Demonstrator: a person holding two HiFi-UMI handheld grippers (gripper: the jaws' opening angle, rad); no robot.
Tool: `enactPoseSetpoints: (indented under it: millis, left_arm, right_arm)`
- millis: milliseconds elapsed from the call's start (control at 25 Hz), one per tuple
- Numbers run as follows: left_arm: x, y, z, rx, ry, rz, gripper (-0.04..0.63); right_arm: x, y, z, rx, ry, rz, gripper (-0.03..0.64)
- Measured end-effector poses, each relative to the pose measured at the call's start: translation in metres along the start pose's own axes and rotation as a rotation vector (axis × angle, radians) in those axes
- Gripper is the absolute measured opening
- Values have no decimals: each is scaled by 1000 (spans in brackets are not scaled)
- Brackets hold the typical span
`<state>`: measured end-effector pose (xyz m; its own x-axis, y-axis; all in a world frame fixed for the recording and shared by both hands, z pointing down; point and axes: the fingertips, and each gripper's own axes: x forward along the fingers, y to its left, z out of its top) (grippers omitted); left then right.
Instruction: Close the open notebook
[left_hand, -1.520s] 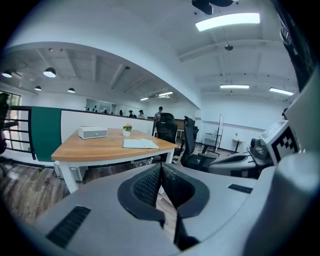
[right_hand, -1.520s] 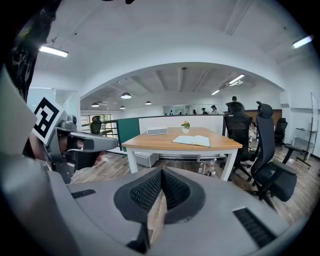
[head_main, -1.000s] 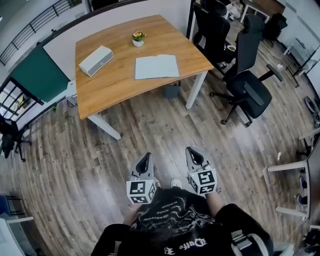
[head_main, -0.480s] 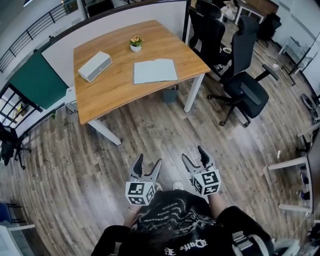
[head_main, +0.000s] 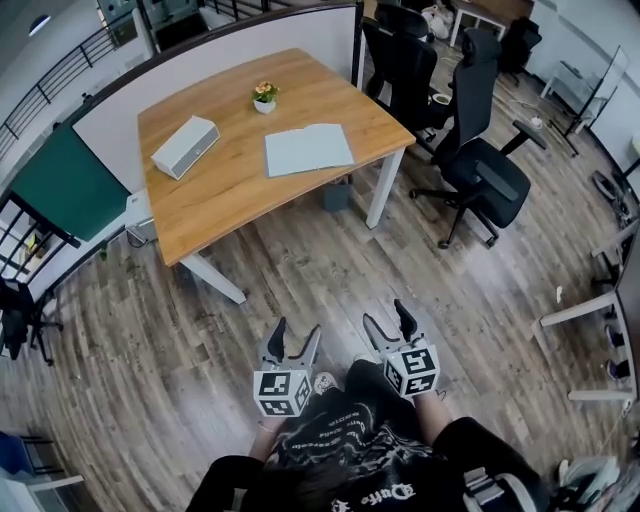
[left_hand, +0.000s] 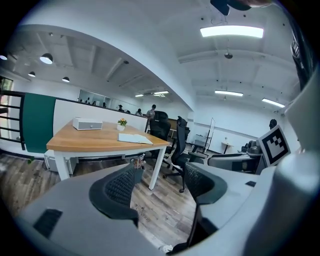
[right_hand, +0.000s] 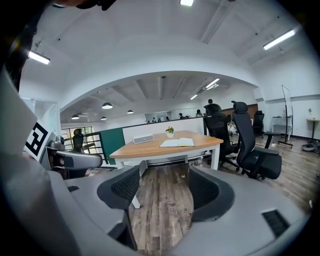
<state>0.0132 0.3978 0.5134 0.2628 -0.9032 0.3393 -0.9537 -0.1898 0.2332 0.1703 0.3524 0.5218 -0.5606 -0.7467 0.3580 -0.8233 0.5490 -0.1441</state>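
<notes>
The open notebook (head_main: 308, 149) lies flat with pale pages up, near the right end of the wooden table (head_main: 220, 190), far ahead of me. It also shows in the left gripper view as a notebook (left_hand: 135, 139) and in the right gripper view as a notebook (right_hand: 177, 143). My left gripper (head_main: 297, 330) and right gripper (head_main: 386, 314) hang side by side over the wood floor, close to my body and well short of the table. Both have just opened their jaws and stand open with nothing between the pads (left_hand: 122, 186) (right_hand: 122, 189).
A white box (head_main: 185, 147) and a small flower pot (head_main: 264, 97) also sit on the table. Black office chairs (head_main: 480, 170) stand to its right. A white partition (head_main: 210, 55) and a green panel (head_main: 60, 185) run behind and to the left of it.
Both grippers went from shut to open. They have shifted slightly forward over the floor, and the head view has swung a little so the table sits further left.
</notes>
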Motion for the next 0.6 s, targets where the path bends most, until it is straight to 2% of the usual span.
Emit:
enactPoseSetpoints:
  millis: [320,600]
  left_arm:
    - [16,3,-5,0,26,-17,333]
    - [64,16,13,-25,22,29,333]
  right_arm:
    - [7,-16,-10,48,33,-36,296]
    - [64,-51,9,43,59,16,293]
